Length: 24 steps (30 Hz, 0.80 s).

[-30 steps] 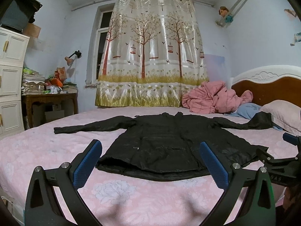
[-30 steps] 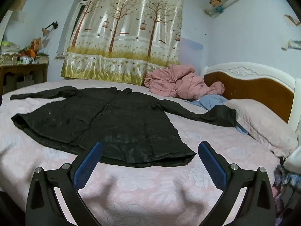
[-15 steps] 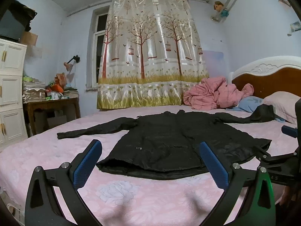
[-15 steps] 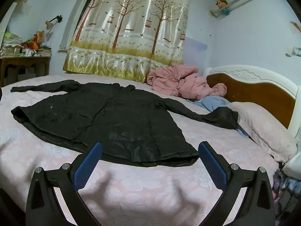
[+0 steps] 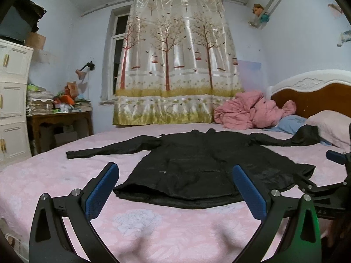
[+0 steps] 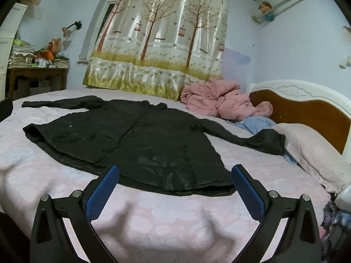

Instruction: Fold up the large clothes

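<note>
A large black coat (image 5: 204,164) lies spread flat on the pink bed (image 5: 153,225), sleeves stretched out left and right, hem toward me. It also shows in the right wrist view (image 6: 136,144). My left gripper (image 5: 175,188) is open and empty, just short of the hem's left half. My right gripper (image 6: 174,189) is open and empty, at the hem's right corner. The right gripper's frame shows at the right edge of the left wrist view (image 5: 324,188).
A crumpled pink quilt (image 5: 252,111) and a pale pillow (image 5: 329,125) lie near the wooden headboard (image 5: 318,96). A cluttered wooden table (image 5: 59,118) and white drawers (image 5: 13,100) stand left of the bed. A curtain (image 5: 175,65) hangs behind.
Both grippers have lowered and tilted up slightly, staying open. The right gripper has come a little closer to the hem. The coat has not moved.
</note>
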Available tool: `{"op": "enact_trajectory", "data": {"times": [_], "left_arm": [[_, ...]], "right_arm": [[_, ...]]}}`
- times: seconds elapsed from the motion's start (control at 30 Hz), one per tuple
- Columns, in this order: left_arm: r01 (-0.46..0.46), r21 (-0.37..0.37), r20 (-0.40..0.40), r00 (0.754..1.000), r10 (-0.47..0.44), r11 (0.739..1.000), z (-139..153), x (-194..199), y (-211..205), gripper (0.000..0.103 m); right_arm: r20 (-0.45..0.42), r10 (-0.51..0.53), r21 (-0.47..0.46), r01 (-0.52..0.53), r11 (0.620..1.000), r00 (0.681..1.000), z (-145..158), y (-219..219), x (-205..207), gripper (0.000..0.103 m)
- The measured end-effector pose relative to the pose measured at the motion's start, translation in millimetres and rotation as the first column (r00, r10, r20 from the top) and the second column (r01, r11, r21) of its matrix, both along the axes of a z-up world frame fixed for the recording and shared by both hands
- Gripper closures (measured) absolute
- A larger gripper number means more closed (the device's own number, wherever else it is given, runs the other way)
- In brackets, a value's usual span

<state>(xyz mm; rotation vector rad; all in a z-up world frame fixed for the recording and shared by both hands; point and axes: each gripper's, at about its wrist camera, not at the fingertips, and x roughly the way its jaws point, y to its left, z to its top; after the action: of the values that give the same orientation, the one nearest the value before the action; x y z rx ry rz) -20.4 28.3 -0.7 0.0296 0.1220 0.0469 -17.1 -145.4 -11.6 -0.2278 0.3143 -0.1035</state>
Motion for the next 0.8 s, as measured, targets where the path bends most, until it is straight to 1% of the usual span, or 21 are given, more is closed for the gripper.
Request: {"op": "enact_trajectory", "data": {"times": [0.1, 0.27, 0.3, 0.37, 0.4, 0.43, 0.47, 0.5, 0.53, 0.57, 0.6, 0.67, 0.7, 0.73, 0.77, 0.8], "left_arm": [[-0.015, 0.012, -0.015, 1.0, 0.015, 1.0, -3, 4, -3, 0.0], [-0.01, 0.013, -0.018, 1.0, 0.01, 1.0, -5, 5, -5, 0.0], [0.008, 0.01, -0.022, 1.0, -0.008, 1.0, -5, 6, -5, 0.0], [0.137, -0.011, -0.062, 0.989, -0.137, 0.99, -3, 21, 0, 0.0], [0.12, 0.021, -0.084, 0.989, -0.118, 0.993, -2, 31, 2, 0.0], [0.078, 0.093, -0.104, 0.992, -0.068, 0.993, 0, 42, 1, 0.0], [0.064, 0.173, -0.123, 0.991, -0.043, 0.983, 2, 52, -1, 0.0], [0.104, 0.228, -0.14, 0.987, -0.074, 0.968, 5, 58, -2, 0.0], [0.176, 0.257, -0.168, 0.976, -0.136, 0.95, 7, 62, -3, 0.0], [0.239, 0.282, -0.212, 0.96, -0.183, 0.929, 6, 68, -6, 0.0], [0.273, 0.318, -0.258, 0.946, -0.194, 0.908, 2, 75, -9, 0.0], [0.301, 0.37, -0.333, 0.926, -0.177, 0.879, -10, 90, -16, 0.0], [0.307, 0.369, -0.371, 0.914, -0.164, 0.877, -16, 98, -17, 0.0], [0.313, 0.356, -0.413, 0.898, -0.152, 0.881, -21, 107, -16, 0.0], [0.32, 0.336, -0.459, 0.877, -0.143, 0.886, -29, 117, -15, 0.0], [0.326, 0.321, -0.486, 0.862, -0.141, 0.889, -36, 123, -15, 0.0]], "right_arm": [[-0.008, -0.003, 0.002, 0.003, 1.0, 1.0, 1, -2, 1, 0.0], [-0.035, -0.007, 0.036, 0.009, 0.999, 0.999, 3, -12, 6, 0.0], [-0.036, -0.006, 0.047, 0.007, 0.999, 0.999, 3, -15, 6, 0.0], [-0.039, 0.001, 0.074, 0.002, 0.997, 0.999, 5, -22, 7, 0.0], [-0.05, 0.021, 0.095, -0.016, 0.995, 0.999, 6, -27, 11, 0.0], [-0.078, 0.06, 0.125, -0.05, 0.991, 0.995, 9, -35, 19, 0.0], [-0.103, 0.069, 0.121, -0.056, 0.991, 0.992, 10, -41, 29, 0.0], [-0.122, 0.048, 0.084, -0.037, 0.996, 0.991, 12, -46, 38, 0.0], [-0.138, 0.025, 0.04, -0.02, 0.999, 0.99, 13, -50, 46, 0.001], [-0.171, 0.029, 0.002, -0.029, 1.0, 0.985, 16, -57, 56, 0.001], [-0.201, 0.058, 0.006, -0.058, 0.998, 0.978, 18, -62, 61, 0.001], [-0.259, 0.139, 0.069, -0.125, 0.99, 0.956, 20, -74, 70, 0.001], [-0.303, 0.186, 0.108, -0.16, 0.981, 0.935, 18, -79, 75, 0.001], [-0.344, 0.219, 0.127, -0.186, 0.974, 0.913, 14, -82, 79, 0.001], [-0.369, 0.232, 0.118, -0.202, 0.972, 0.9, 10, -83, 82, 0.001], [-0.385, 0.227, 0.091, -0.208, 0.974, 0.895, 5, -82, 83, 0.001]]}}
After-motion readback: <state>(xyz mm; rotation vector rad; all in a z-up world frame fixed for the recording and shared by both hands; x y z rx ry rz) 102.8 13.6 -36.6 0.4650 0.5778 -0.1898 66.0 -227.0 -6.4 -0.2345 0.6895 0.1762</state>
